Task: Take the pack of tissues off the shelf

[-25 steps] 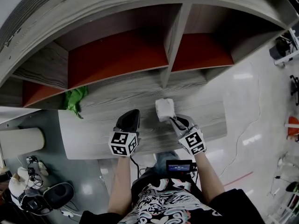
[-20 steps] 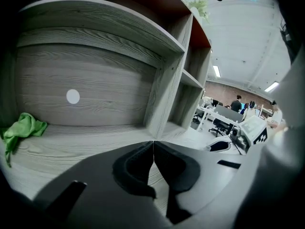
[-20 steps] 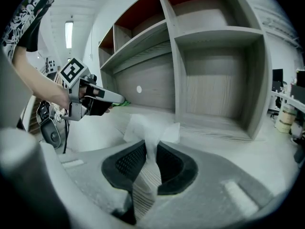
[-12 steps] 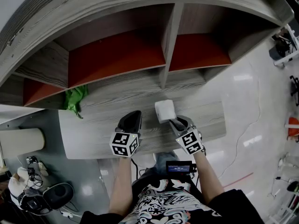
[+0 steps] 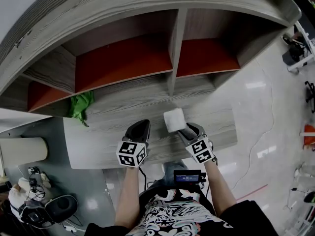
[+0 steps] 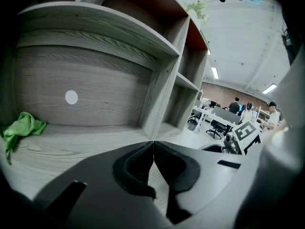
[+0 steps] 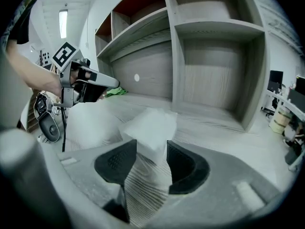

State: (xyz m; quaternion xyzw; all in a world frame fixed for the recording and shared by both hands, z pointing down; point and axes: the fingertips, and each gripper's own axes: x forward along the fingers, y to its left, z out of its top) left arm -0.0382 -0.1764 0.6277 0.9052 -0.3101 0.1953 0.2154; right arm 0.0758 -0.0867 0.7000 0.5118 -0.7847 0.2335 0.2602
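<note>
While the right gripper's [image 7: 151,149] jaws are opening around the pack of tissues [image 5: 173,119], which sits near the wooden surface's [image 5: 98,146] front edge, the left gripper [image 6: 153,147] hovers beside it, jaws pressed together.

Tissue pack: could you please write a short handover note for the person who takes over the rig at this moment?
Left tool: shut, empty, over the grey board.
Right tool: jaws opening, tissue pack between them, pads not pressing it.
Pack: lies on the board, in front of the shelf compartments.
Done: pack is out of the compartments.
Left: probably only to draw the right tool back.
</note>
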